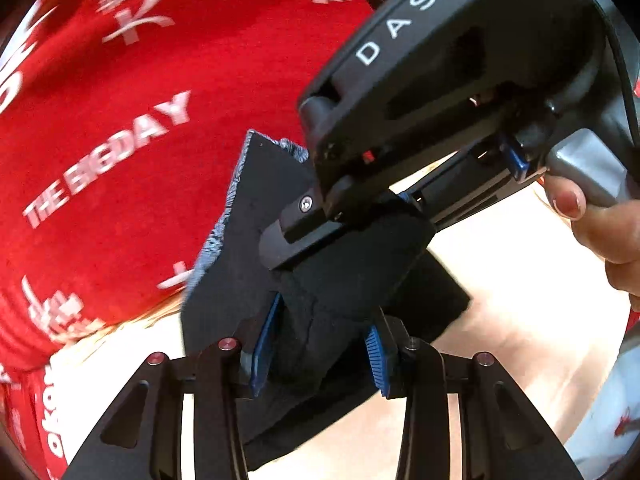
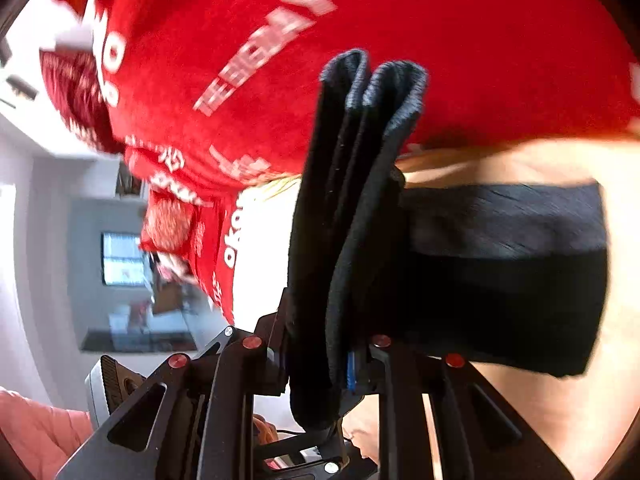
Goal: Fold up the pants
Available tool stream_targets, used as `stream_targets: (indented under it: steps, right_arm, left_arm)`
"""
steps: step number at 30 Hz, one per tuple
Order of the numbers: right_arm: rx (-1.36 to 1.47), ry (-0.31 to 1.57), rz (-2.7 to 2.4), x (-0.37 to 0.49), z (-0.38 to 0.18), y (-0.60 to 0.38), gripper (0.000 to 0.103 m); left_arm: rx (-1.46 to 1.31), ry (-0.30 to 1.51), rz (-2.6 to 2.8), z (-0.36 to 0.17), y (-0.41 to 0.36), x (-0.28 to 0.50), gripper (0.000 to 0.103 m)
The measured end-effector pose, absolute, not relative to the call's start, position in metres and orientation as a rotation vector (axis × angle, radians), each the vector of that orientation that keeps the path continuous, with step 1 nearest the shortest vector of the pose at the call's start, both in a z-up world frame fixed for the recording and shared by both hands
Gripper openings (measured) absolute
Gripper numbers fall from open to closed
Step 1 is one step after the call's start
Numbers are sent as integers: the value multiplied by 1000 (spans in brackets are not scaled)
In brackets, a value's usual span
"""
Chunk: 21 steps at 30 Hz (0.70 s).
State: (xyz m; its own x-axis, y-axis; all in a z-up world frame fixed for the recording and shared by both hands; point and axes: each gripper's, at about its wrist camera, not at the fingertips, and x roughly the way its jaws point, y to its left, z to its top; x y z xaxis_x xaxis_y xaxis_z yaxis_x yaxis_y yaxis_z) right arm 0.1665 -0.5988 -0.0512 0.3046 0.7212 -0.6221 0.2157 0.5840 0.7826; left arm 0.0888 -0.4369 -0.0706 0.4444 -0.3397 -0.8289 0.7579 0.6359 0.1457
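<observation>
— Black cloth fills the space right in front of your left gripper [image 1: 320,356]: the pants [image 1: 316,280], bunched between its blue-padded fingers [image 1: 264,344], which are closed tight on the fabric.

— And my right gripper [image 2: 320,364]?

— Its fingers pinch a thick folded stack of the same pants [image 2: 352,200], several layers standing up from them with rounded folds on top. You see that gripper's body [image 1: 440,80] from the left wrist too, your hand [image 1: 592,216] on its handle.

— How do the pants look?

— Dark, nearly black, with a greyer weave along the edges. One broad band runs sideways to the right.

— Where are they?

— Lifted between both grippers, above a pale counter [image 2: 580,420] and a red cloth [image 1: 160,120] printed with white lettering.

— The room?

— White walls and a window [image 2: 120,258] at the left, blurred. I cannot tell whether any of the pants touches the counter.
</observation>
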Motion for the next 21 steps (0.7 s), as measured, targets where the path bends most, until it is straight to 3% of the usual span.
stream_targets:
  steps: [14,15,17,21]
  right_arm:
    - [1104,1283,262,96,-153,-687,22]
    - [1114,1279,261,95,-156,-688,22]
    - [1124,1279,251,92,-160,-686,22]
    - [1108,1293,216,82,-164,-696,24]
  left_arm:
    - [762,945,-790,-159,-500,57,45]
    - [764,954,-794,-161,-499,57,49]
    - [750,992,-798,-163,-497,60,75]
    - [692,1029,-790,-152,-481,70,76]
